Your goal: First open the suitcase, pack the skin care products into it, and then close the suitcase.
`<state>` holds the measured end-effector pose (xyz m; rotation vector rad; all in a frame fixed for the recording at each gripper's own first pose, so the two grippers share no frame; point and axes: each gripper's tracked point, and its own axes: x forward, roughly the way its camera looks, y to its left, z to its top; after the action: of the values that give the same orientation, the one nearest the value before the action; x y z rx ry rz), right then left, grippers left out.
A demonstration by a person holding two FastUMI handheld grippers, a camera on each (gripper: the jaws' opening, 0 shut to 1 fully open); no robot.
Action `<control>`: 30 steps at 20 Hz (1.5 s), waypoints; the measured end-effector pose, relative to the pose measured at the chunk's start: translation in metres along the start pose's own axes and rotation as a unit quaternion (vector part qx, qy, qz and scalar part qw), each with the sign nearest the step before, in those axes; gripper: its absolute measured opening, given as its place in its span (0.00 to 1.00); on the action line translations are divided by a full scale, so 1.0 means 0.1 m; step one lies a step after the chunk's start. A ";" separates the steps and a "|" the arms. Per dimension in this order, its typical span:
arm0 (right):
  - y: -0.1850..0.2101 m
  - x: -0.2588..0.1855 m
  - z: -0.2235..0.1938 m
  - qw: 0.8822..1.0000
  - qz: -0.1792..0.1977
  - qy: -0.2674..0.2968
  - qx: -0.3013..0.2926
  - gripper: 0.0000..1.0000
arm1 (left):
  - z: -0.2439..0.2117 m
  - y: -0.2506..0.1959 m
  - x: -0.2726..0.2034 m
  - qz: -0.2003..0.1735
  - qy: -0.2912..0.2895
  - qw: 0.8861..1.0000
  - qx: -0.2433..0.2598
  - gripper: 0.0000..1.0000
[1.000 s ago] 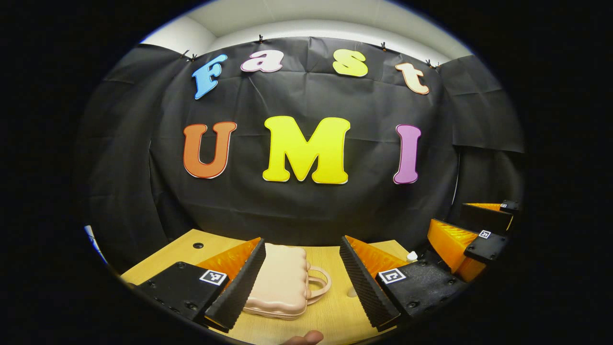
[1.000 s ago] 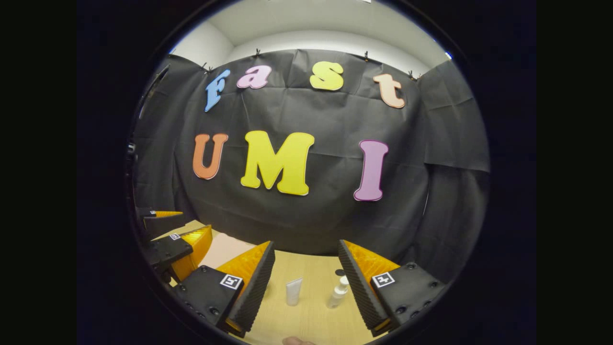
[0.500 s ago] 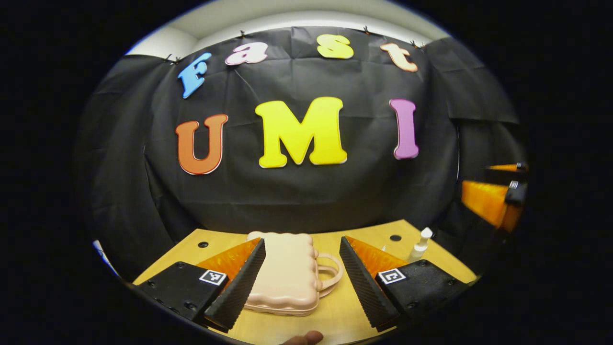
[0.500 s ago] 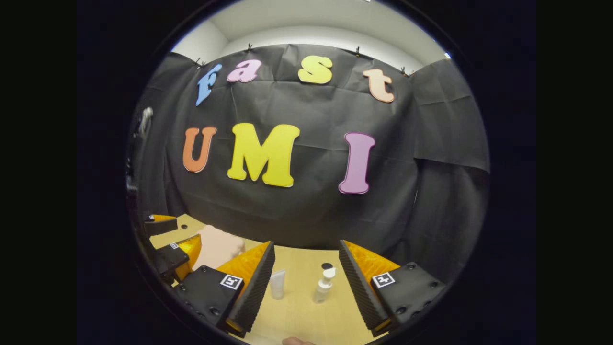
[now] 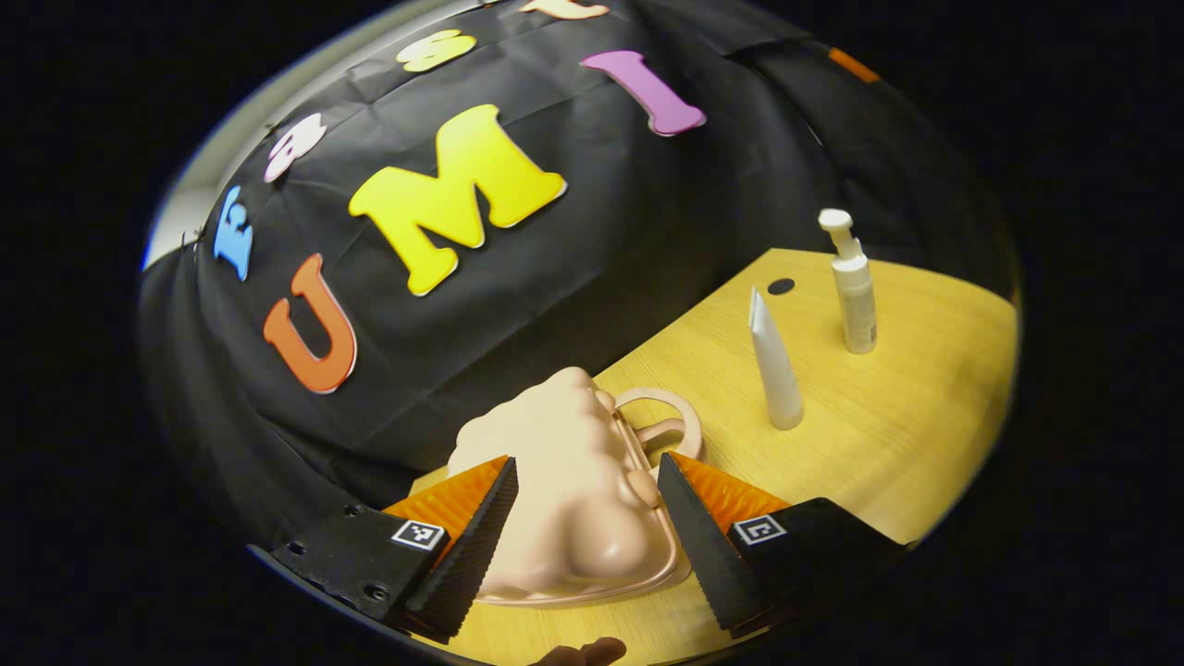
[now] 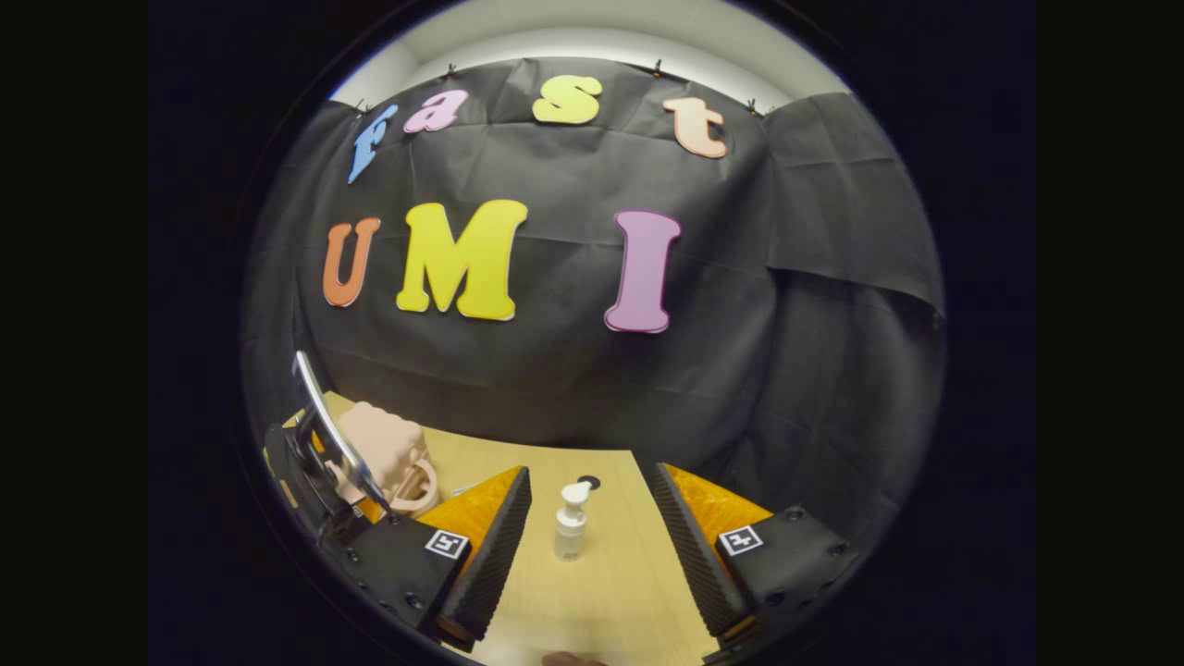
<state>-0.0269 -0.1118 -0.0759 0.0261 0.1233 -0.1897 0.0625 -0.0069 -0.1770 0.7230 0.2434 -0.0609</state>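
Pink case (image 5: 564, 499) sits between your open left tongs (image 5: 583, 546); catch the lid edge. Right tongs (image 6: 592, 564) open, bottle (image 6: 570, 523) ahead.

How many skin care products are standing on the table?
2. A white tube stands on its cap near the suitcase handle, and a pump bottle stands beyond it, near the table hole. Others may be hidden outside the views.

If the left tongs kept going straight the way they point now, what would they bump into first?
Most likely the pink suitcase: it lies closed on the table, right between the open fingers of the left tongs. Depth is hard to judge, so they may be above it.
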 end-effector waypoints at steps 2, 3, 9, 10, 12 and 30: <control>-0.13 0.09 -0.13 1.000 -0.003 0.012 0.010 0.79 | -0.02 -0.18 0.07 -0.010 0.001 0.999 0.041 0.97; -0.21 0.16 -0.20 1.000 -0.006 0.019 0.011 0.79 | -0.02 -0.24 0.10 -0.012 0.001 0.998 0.066 0.97; -0.51 0.47 -0.30 0.999 0.004 0.023 0.022 0.80 | -0.10 -0.30 0.58 0.046 0.045 0.954 0.292 0.95; -0.49 0.50 -0.32 0.999 0.011 0.022 0.021 0.80 | -0.11 -0.29 0.63 0.054 0.051 0.945 0.319 0.92; -0.43 0.54 -0.32 0.999 0.031 0.023 0.014 0.80 | -0.18 -0.33 0.67 0.057 0.067 0.934 0.347 0.71; 0.23 -0.06 -0.02 1.000 0.017 -0.004 -0.024 0.79 | 0.08 -0.09 0.47 0.036 0.003 0.939 0.341 0.03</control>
<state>-0.0287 -0.0882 -0.0767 -0.0195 0.1186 -0.1537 0.1080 -0.0175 -0.1882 1.4243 0.2006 -0.0750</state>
